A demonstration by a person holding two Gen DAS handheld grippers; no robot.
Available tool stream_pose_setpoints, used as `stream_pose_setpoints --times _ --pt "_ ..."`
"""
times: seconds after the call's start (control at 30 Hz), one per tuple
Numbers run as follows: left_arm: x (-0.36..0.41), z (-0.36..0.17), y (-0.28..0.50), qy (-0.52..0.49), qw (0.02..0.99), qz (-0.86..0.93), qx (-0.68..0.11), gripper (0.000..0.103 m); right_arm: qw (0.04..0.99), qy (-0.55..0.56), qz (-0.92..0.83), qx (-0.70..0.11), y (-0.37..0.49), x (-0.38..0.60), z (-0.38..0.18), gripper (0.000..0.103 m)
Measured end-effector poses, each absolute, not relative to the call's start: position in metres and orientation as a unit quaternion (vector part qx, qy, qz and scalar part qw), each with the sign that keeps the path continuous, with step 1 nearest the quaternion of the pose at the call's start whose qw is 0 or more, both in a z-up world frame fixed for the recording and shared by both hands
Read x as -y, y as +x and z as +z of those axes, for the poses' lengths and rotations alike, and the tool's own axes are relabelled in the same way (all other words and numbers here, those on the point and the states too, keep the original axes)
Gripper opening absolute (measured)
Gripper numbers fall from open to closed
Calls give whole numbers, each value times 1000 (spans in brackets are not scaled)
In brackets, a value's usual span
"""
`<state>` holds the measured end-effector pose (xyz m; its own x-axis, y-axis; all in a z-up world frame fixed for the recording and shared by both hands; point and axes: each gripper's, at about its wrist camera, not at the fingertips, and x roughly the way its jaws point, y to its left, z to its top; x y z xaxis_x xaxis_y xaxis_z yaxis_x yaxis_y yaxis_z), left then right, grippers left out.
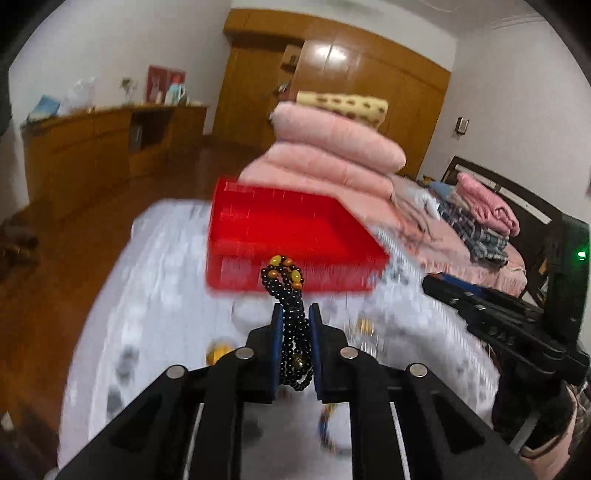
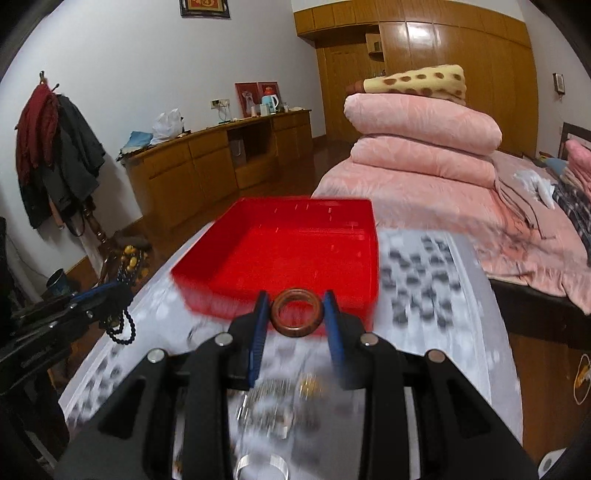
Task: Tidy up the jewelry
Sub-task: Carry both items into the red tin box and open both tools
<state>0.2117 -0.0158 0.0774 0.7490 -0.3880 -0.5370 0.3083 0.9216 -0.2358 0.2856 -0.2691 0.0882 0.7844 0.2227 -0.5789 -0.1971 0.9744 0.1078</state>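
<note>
With the left gripper point(image 1: 295, 314) clenched on a black beaded necklace point(image 1: 291, 325) and the right gripper point(image 2: 297, 304) grasping a brown wooden ring point(image 2: 297, 312), both carries seem headed for the empty red plastic tray point(image 2: 295, 251), where each must release.

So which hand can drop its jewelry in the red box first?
Probably right: the right gripper holds the brown ring at the red box rim; the left gripper's beads look farther back.

- no text, label, brand or number could be read in either view.
- the framed picture point(image 2: 204, 7) high on the wall showed gold marks on red, too blurred to make out.
</note>
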Motion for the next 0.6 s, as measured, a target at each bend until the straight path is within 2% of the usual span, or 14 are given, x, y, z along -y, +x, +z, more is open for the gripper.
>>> stream_pose_setpoints --times 0.17,0.33,0.4,0.5,0.53,0.6 --pt "32 98 274 -48 938 -188 -288 14 935 33 112 -336 338 269 71 28" --pt "44 78 330 -40 929 -189 -315 14 930 39 110 -350 358 268 54 30" --pt "47 67 345 -39 924 -188 -330 14 931 36 108 -346 358 269 53 43" --pt "49 56 354 -42 920 -190 -342 15 934 38 105 -341 356 271 52 45" --pt "50 54 355 -41 920 -188 -342 18 934 43 105 -340 355 272 54 45" --pt "49 53 353 -39 920 -187 -341 33 936 50 102 -334 350 276 57 45"
